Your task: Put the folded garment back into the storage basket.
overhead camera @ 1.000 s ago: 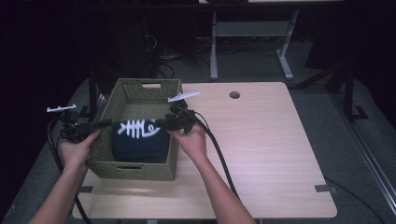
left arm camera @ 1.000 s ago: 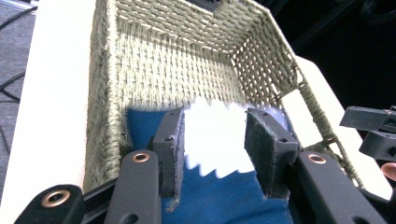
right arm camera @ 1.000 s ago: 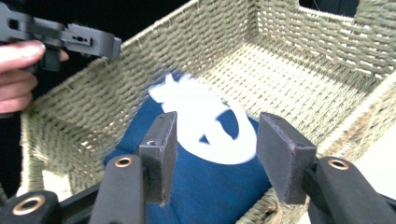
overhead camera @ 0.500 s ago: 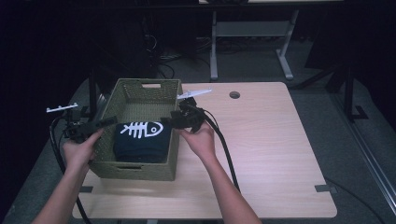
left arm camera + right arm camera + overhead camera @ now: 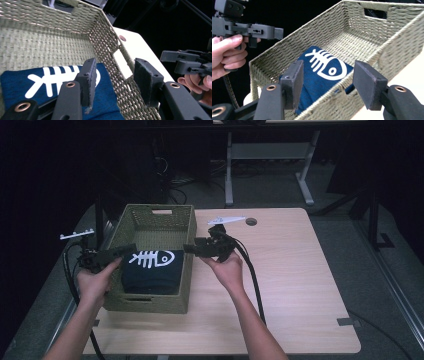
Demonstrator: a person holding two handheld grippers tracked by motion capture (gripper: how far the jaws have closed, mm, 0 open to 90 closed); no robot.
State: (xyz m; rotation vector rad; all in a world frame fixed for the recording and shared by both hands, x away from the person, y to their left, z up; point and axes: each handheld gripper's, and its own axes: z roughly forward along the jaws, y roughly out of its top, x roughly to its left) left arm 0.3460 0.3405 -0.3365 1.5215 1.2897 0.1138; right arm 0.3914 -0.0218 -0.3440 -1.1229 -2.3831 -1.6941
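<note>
Looking down from the high view, I have the folded navy shirt [image 5: 152, 270] with its white fish-bone print lying flat in the near half of the woven basket [image 5: 156, 210], its long axis running toward the basket's far end. My left gripper [image 5: 121, 252] sits at the basket's left wall and my right gripper [image 5: 192, 249] at its right wall, so the shirt lies between the 2, down and inward from each. Both pairs of jaws have just been opening and stand apart with nothing between their pads. In the left gripper view the shirt [image 5: 50, 82] lies just below the jaws, so I judge the left gripper slightly nearer.
</note>
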